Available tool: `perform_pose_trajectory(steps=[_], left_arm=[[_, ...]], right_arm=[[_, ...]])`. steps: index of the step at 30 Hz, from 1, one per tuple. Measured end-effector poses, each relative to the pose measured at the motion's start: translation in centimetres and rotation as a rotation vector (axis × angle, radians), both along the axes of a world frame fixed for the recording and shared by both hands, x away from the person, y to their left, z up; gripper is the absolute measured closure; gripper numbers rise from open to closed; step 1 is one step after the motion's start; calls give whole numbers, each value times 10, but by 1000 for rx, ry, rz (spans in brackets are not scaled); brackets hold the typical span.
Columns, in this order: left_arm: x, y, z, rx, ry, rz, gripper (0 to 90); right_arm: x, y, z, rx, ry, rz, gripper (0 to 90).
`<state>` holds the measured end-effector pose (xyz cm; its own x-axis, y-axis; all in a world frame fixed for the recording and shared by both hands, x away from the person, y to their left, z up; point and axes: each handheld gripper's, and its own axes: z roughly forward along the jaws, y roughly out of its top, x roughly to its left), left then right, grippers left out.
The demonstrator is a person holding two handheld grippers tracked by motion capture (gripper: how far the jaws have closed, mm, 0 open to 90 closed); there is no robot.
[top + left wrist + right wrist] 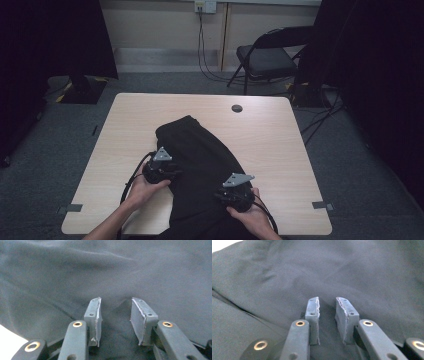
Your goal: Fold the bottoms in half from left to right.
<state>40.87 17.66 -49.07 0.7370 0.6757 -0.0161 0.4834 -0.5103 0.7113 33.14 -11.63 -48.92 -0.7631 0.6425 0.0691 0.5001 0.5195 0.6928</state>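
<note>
Left hand-held gripper (pixel 115 320) jaws partly apart, tips down on black garment (pixel 200 165), small ridge of cloth rising in the gap, pads not pressing it. Right hand-held gripper (pixel 327 318) also parted, narrower gap, cloth between, not clamped. Garment lies crumpled on counter (pixel 280 135), near edge side, hanging off front edge. Left hand (pixel 145 189) at garment's left edge, right hand (pixel 247 212) at its right.

light: we see the high view dim, its corners sinking to black | glare: bare table (pixel 7 345) blown white low beside the left jaws, and up-left past the right ones | focus: black garment (pixel 362 272) soft and grainy beyond the jaws, folds faint
</note>
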Motion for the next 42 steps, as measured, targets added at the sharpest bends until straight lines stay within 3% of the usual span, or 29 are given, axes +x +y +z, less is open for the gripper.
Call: perform_pose_trajectory(steps=[4,9,11,13,14,16,23,24,27,36,37,38,39,40,42], left_arm=[[12,5,-3,-41,-14,53,608],[24,6,-3,-16,-35,77,620],[32,10,-7,-50,-57,114,633],[34,11,-8,-61,-61,119,643],[37,13,-8,-59,-60,118,658],[41,13,-5,-34,-45,103,658],[46,15,-7,-38,-64,129,658],[46,14,-7,-41,-61,135,658],[47,14,-8,-42,-74,145,658],[51,15,-9,-51,-80,171,656],[51,15,-9,-51,-80,171,656],[49,13,-8,-103,-34,234,647],[49,13,-8,-103,-34,234,625],[45,10,-3,-67,-40,205,630],[42,10,2,-84,-48,176,631]], right_arm=[[12,12,-2,20,-14,11,718],[23,23,-3,20,-22,12,718],[32,27,-2,12,-18,16,708],[33,28,-2,4,-25,20,691],[34,25,0,-21,-30,10,561],[33,18,1,-41,-19,2,550],[28,-14,3,-57,-8,-54,557],[25,-23,4,-79,-33,-69,570],[23,-35,4,-89,-43,-95,583],[23,-49,5,-103,-43,-136,616],[23,-49,5,-103,-43,-136,616],[21,-48,8,-93,-51,-139,590],[21,-48,8,-93,-51,-139,590],[18,-48,17,-37,-68,-145,563],[16,-47,21,-11,-82,-145,557]])
